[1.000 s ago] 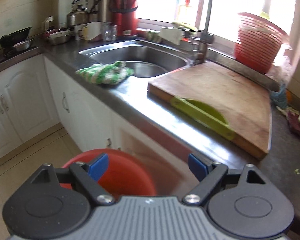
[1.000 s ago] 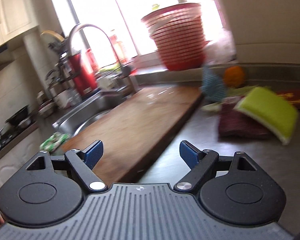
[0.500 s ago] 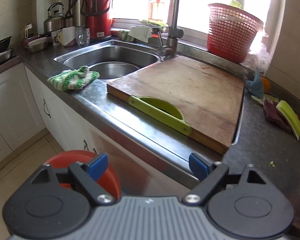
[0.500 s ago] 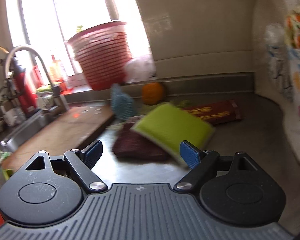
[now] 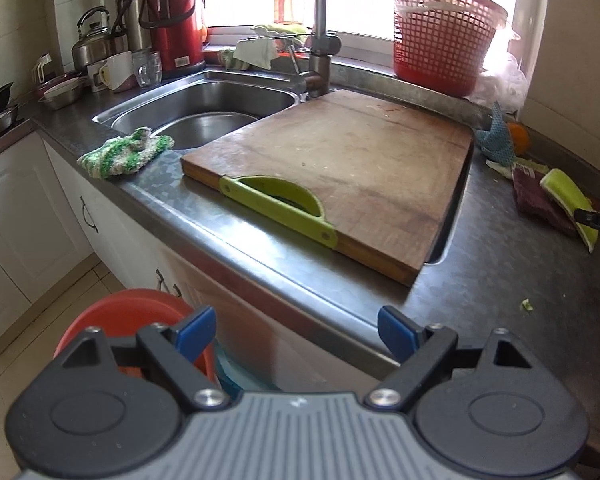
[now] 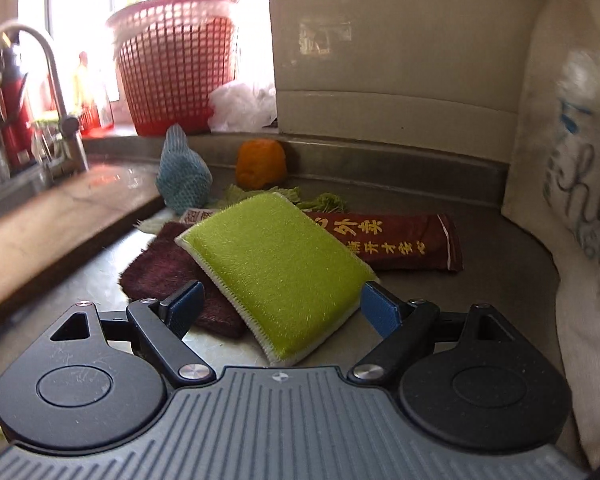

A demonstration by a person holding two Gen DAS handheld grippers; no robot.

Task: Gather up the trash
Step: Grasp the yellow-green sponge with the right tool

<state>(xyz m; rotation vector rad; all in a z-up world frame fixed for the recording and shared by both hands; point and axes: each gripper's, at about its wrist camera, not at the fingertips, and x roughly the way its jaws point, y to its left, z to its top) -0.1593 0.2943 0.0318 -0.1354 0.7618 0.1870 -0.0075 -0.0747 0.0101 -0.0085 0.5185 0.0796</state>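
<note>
At the counter's [image 6: 480,248] back corner, the right tongs [image 6: 280,306] hang wide apart with nothing gripped, the near corner of a green sponge [image 6: 276,268] lying between the tips. Sponge rests tilted on a maroon cloth [image 6: 164,276]. Behind it: a red printed wrapper [image 6: 404,240], long axis running left-right, flat on the counter, with leafy scraps [image 6: 324,202], a blue mesh scrubber [image 6: 184,176] and an orange [image 6: 260,164] near the wall. Red basket [image 6: 176,64] on the sill. Left tongs [image 5: 296,334] wide, empty, held off the counter edge above an orange bin [image 5: 128,320]; wooden cutting board [image 5: 340,168] beside the sink [image 5: 204,108].
</note>
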